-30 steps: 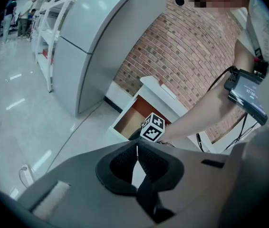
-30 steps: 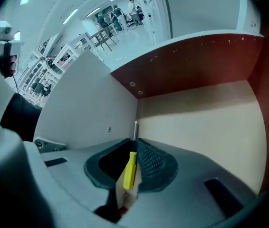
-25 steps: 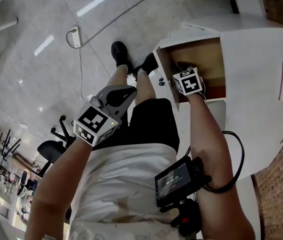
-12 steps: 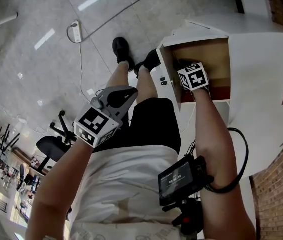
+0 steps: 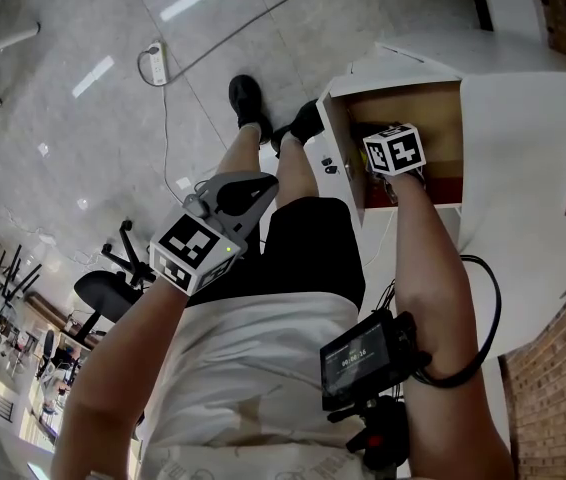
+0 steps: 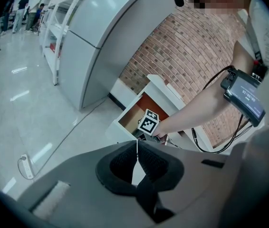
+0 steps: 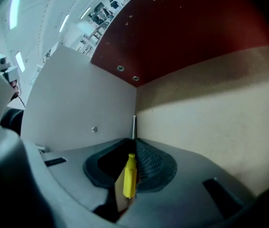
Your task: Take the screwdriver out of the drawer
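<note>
The fingers [image 7: 146, 163] of the right gripper [image 7: 134, 140] have just been closing, and the screwdriver [image 7: 130, 175] is seen between them. Its yellow handle is lodged along the gap between the pads, and its thin metal shaft sticks out past the fingertips toward the corner ahead. The pads appear to be pressed onto the handle, so the grasp is judged to be made, or nearly so. The screwdriver is still inside the drawer [image 5: 336, 140], whose white wall lies left of the fingers and whose pale floor lies to their right. Lifting it out is taken to be the step that remains.

The left gripper [image 6: 137, 145] is held well apart from the drawer, out over the floor. Its fingers [image 6: 120, 163] are drawn together at the tips with nothing between them, and no part in the grasp is played by it.

Several things cannot be made out. In the head view the right fingers and the screwdriver are covered by the marker cube [image 5: 395, 149] and the hand behind it, so the grasp is shown only in the right gripper view. The rear end of the handle is lost in the dark throat behind the fingers. The tip of the shaft is hard to separate from the corner seam ahead of it. Whether the screwdriver still rests on the drawer floor beneath the fingers cannot be told
</note>
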Available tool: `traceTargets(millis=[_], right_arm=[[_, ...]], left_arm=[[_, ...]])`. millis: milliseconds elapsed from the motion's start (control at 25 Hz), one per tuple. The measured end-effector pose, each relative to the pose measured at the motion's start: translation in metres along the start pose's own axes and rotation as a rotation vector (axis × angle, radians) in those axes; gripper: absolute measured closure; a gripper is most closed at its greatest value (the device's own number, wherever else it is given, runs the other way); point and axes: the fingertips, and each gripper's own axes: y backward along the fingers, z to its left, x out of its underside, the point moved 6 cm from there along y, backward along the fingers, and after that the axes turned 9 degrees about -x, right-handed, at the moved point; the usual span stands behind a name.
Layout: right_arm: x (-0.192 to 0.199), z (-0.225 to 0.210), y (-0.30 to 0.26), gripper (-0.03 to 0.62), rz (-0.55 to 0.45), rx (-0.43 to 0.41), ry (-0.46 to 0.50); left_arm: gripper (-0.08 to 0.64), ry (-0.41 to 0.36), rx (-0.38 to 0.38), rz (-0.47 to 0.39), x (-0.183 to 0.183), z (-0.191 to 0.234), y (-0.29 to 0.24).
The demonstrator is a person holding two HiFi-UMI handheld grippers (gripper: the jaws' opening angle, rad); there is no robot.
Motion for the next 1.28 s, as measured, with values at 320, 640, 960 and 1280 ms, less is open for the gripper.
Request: traceTargets(millis=[320,640,960,1280], right_arm=[[0.006,0.021,0.015,0.566,-0.058,0.105,0.126],[0.014,0.035,0.046,0.569,-0.186,0.197,0.174],[0.019,0.053,0.071,0.569,-0.286,0.238,0.186],[0.017,0.076,0.092,0.569,-0.371,0.275,0.172]], left_arm=[[0.551,-0.014,0.009,-0.004,-0.005,-0.004,0.003],[0.551,-0.049,0.025,-0.013,-0.014,-0.009,0.0],[0.551,-0.101,0.05,-0.012,-0.021,-0.023,-0.002],[0.551,-0.183,0.063,-0.02,-0.036,-0.035,0.01]])
